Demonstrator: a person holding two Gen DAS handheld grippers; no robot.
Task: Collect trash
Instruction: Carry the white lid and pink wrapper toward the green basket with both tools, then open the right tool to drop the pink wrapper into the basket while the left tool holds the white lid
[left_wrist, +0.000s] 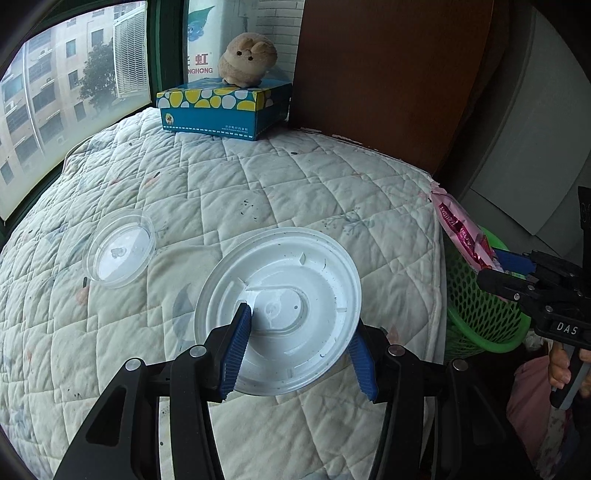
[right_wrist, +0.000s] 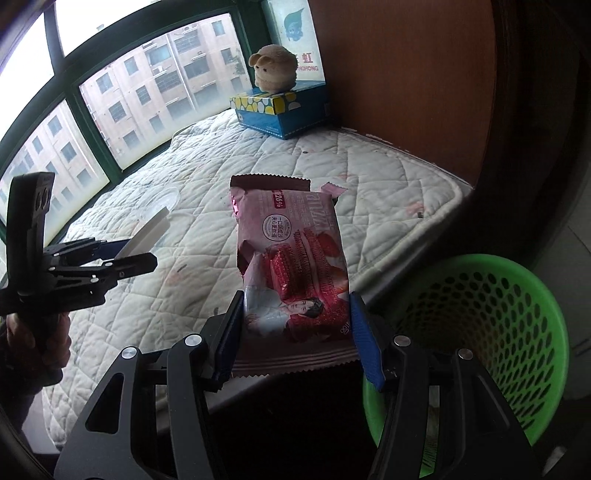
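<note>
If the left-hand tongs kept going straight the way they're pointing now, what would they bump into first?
Probably the quilted mattress. The left tongs, shut on the white plastic lid, point downward over it, so the lid's far edge would likely meet it first. The clear lid lies off to the left.

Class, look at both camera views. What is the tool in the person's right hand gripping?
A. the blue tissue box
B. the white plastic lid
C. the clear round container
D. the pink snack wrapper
D: the right tool clamps the pink snack wrapper between its blue pads, next to the green basket; the white plastic lid is in the left tool.
</note>
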